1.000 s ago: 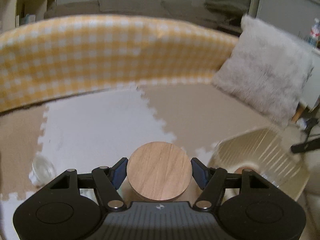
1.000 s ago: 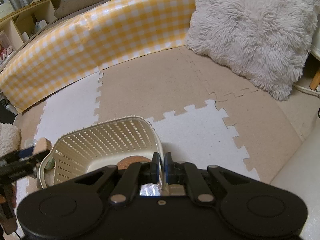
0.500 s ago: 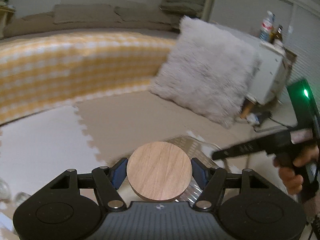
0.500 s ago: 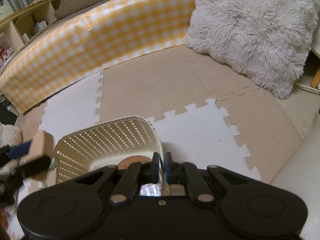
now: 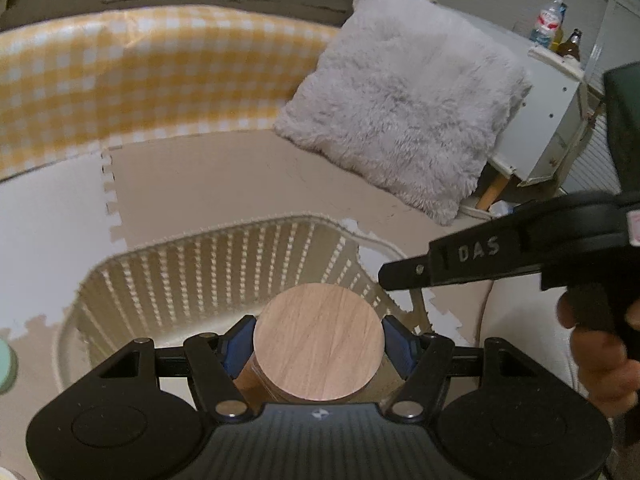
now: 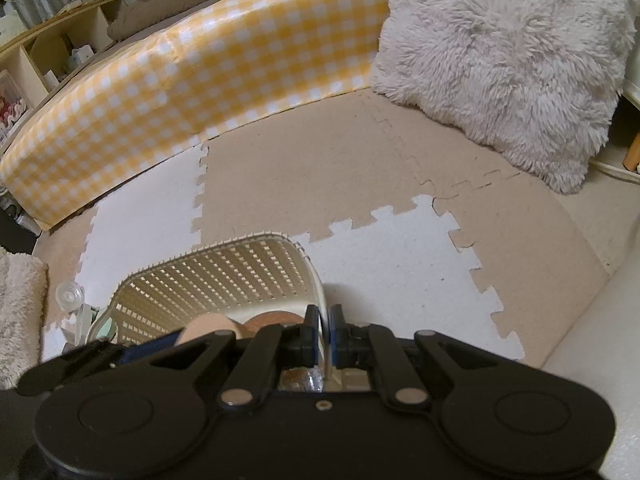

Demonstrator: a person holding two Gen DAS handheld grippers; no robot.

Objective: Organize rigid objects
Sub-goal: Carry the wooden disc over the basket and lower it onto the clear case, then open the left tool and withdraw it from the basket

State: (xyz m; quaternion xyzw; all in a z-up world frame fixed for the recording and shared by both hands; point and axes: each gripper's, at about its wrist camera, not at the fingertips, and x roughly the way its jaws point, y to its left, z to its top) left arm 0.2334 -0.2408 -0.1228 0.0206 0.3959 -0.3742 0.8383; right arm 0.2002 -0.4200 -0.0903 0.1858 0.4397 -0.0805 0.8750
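While the left gripper (image 5: pixel 319 350) is sitting low in the centre of the left wrist frame, its jaws are clenching a round container with a flat light-wood lid (image 5: pixel 319 341); the blue pads (image 5: pixel 236 344) are pressing on both sides of it, and a brown body is showing just under the lid. That container is hanging above the cream slatted plastic basket (image 5: pixel 208 276), whose ribbed far wall is curving across the middle of the frame; the basket is standing on the beige and white interlocking foam floor mat (image 5: pixel 208 184). At the right edge, a person's hand (image 5: pixel 600 356) is gripping the black handle of the right gripper's body, which is reaching in toward the basket's right rim.

In the right wrist frame, the right gripper (image 6: pixel 325 332) is sitting at lower centre with its jaws clenched on the basket's near right rim (image 6: pixel 316 280); the thin cream edge is running up between the two dark pads. The wood-lidded container is peeking out at lower left (image 6: pixel 210 326), over the basket's inside, with an orange-brown round object (image 6: pixel 272 318) lying on the basket floor beside it. A small clear glass object (image 6: pixel 69 294) is lying on the mat left of the basket.

A yellow and white checked cushion wall (image 6: pixel 224 64) is arching across the upper left of both frames; a shaggy pale-grey pillow (image 6: pixel 504 52) is leaning at upper right.
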